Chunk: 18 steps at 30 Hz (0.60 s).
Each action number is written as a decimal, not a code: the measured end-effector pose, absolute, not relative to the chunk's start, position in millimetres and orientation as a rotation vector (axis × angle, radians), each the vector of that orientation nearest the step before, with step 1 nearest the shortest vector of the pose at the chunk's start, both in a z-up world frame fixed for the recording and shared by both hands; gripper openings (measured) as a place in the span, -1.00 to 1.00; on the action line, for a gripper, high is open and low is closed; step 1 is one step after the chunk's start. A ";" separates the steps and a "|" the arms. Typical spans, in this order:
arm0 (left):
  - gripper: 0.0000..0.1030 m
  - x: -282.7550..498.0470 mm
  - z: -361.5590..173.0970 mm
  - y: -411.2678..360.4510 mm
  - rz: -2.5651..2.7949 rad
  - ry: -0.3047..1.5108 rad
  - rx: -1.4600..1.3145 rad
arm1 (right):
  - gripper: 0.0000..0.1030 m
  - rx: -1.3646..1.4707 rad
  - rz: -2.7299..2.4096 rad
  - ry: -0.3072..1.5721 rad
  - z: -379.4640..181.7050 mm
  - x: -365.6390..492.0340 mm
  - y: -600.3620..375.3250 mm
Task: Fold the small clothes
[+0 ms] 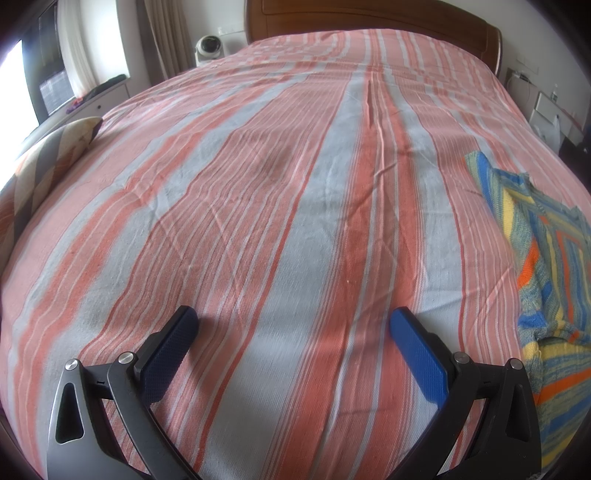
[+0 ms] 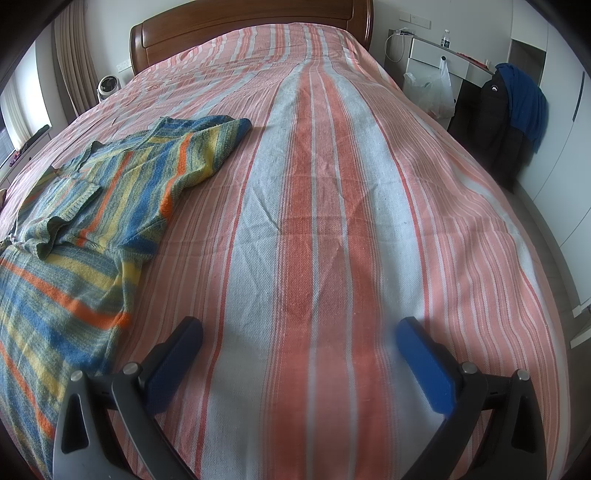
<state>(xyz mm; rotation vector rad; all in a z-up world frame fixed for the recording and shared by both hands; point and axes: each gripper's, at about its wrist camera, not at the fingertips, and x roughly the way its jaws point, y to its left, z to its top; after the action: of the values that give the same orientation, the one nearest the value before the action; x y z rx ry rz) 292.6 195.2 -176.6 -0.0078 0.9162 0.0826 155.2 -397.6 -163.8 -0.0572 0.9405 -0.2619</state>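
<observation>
The striped knit top (image 2: 92,206) is lying rumpled on the bed (image 2: 332,206), between the two claws: it is showing at the left of the right wrist view and at the right edge of the left wrist view (image 1: 554,258). It is looking like a soft, loosely knitted garment in blue, yellow, green and orange bands, probably light and limp, likely to sag and stretch when lifted by one point and to cling a little to the woven bedspread (image 1: 258,184) rather than slide. One short sleeve (image 2: 218,136) is reaching toward the headboard (image 2: 251,33), and part of the body is bunching over itself near the middle, so it is not yet lying flat. The ribbed hems and sleeve edges are seeming the firmest places to pinch; taking hold of two corners at once would probably keep the knit from twisting.

The left claw (image 1: 293,345) is hovering low over bare bedspread with its blue pads spread wide and nothing between them. The right claw (image 2: 299,354) is doing the same, wide and empty, just beside the garment's lower part.

Open bedspread is stretching ahead of both claws and across to the bed's right side, giving plenty of room for spreading. A pillow (image 1: 48,162) is sitting at the bed's left edge, well apart from the garment.
</observation>
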 end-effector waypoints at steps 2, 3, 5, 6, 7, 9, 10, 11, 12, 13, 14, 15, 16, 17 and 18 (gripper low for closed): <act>0.99 292.5 -176.7 195.4 0.083 0.916 -0.008 | 1.00 -0.057 -0.262 0.940 -163.9 155.2 -397.6; 0.99 292.6 -176.5 195.1 0.083 0.916 -0.008 | 1.00 -0.057 -0.262 0.940 -163.9 155.2 -397.6; 0.99 292.5 -176.7 195.3 0.083 0.916 -0.008 | 1.00 -0.057 -0.262 0.940 -163.9 155.3 -397.4; 0.99 292.6 -176.5 195.1 0.083 0.916 -0.008 | 1.00 -0.057 -0.262 0.940 -163.9 155.4 -397.4; 0.99 292.6 -176.4 194.9 0.083 0.917 -0.008 | 1.00 -0.057 -0.262 0.941 -164.0 155.3 -397.5; 0.99 292.6 -176.4 195.1 0.083 0.917 -0.008 | 1.00 -0.057 -0.262 0.941 -164.0 155.3 -397.5; 0.99 292.6 -176.6 195.3 0.083 0.917 -0.008 | 1.00 -0.057 -0.262 0.941 -164.0 155.3 -397.5; 0.99 292.6 -176.6 195.3 0.083 0.917 -0.008 | 1.00 -0.057 -0.262 0.941 -163.9 155.4 -397.4; 0.99 292.6 -176.5 195.2 0.083 0.917 -0.008 | 1.00 -0.057 -0.262 0.941 -164.0 155.3 -397.5; 0.99 292.7 -176.2 194.8 0.083 0.917 -0.008 | 1.00 -0.057 -0.262 0.941 -164.0 155.3 -397.5; 0.99 292.6 -176.5 195.2 0.083 0.917 -0.008 | 1.00 -0.057 -0.262 0.941 -164.0 155.3 -397.5; 0.99 292.7 -176.2 194.7 0.083 0.917 -0.008 | 1.00 -0.057 -0.262 0.940 -164.0 155.3 -397.5; 0.99 292.6 -176.6 195.2 0.083 0.917 -0.008 | 1.00 -0.057 -0.262 0.940 -164.0 155.3 -397.5; 0.99 292.6 -176.6 195.2 0.083 0.917 -0.008 | 1.00 -0.057 -0.262 0.941 -164.0 155.3 -397.5; 0.99 292.6 -176.5 195.2 0.083 0.917 -0.008 | 1.00 -0.057 -0.262 0.940 -164.0 155.3 -397.5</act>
<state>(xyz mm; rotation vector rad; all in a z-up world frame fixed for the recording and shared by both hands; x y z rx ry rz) 292.6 195.2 -176.5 -0.0081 0.9167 0.0826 155.3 -397.5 -164.0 -0.0572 0.9405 -0.2620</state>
